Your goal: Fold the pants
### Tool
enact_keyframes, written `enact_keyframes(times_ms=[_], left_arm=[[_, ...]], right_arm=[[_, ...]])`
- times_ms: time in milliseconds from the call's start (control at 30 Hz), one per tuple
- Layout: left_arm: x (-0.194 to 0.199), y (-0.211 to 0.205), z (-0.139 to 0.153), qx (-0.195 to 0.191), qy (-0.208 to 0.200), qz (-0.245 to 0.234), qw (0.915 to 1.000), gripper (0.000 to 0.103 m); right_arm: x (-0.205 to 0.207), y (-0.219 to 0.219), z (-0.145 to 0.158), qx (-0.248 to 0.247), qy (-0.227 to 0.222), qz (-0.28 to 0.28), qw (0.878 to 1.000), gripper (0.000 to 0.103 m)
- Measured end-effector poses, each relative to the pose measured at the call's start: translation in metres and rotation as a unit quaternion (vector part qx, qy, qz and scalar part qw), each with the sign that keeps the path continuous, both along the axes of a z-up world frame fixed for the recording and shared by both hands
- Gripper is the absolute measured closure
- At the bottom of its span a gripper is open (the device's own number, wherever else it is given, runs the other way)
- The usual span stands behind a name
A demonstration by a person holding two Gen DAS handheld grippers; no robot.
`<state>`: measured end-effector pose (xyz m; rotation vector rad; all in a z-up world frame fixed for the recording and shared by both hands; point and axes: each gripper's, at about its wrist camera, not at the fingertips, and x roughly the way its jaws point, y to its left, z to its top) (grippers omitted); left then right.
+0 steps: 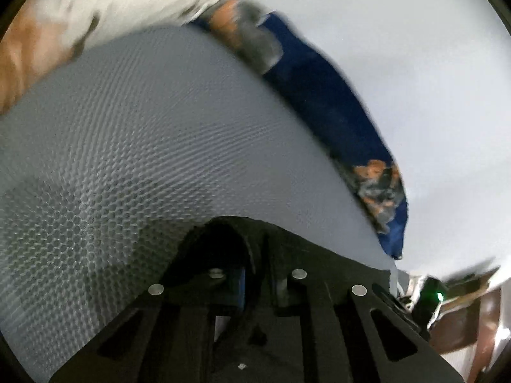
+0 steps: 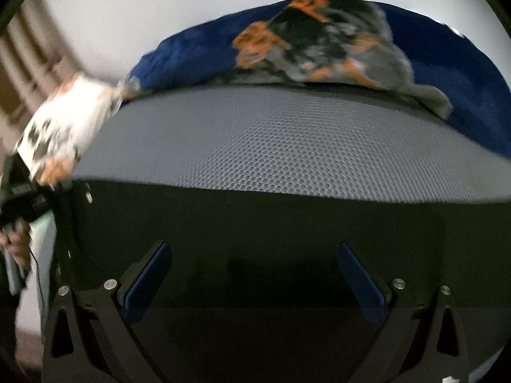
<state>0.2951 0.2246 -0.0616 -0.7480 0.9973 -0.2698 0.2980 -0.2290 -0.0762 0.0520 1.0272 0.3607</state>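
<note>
The pants are grey mesh-lined fabric with a dark outer side, a blue edge and an orange-and-grey camouflage patch. In the left wrist view the grey mesh fills the frame, with the blue edge along its right. My left gripper is shut on a fold of the pants, its tips hidden by cloth. My right gripper is open over the dark part of the pants, blue pads wide apart, holding nothing.
A pale grey surface lies beyond the pants in both views. In the right wrist view the other gripper with its white marker plate and the person's hand appear at the left. Brown furniture stands at the left wrist view's lower right.
</note>
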Motion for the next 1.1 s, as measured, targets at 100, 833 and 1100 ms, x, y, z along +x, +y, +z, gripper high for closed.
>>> enact_keyframes(times_ms=[100, 833, 1100], left_arm=[[-0.018, -0.014, 0.032, 0.017, -0.042, -0.021, 0.9987, 0.094], [-0.088, -0.03, 0.095, 0.058, -0.104, -0.007, 0.9928, 0.094], [-0.086, -0.031, 0.081, 0.073, -0.09, -0.007, 0.9932, 0.094]], right_arm=[[0.014, 0.003, 0.003, -0.005, 0.005, 0.075, 0.997, 0.0], [0.072, 0.007, -0.019, -0.117, 0.106, 0.378, 0.912, 0.043], [0.053, -0.012, -0.001, -0.134, 0.043, 0.321, 0.936, 0.088]])
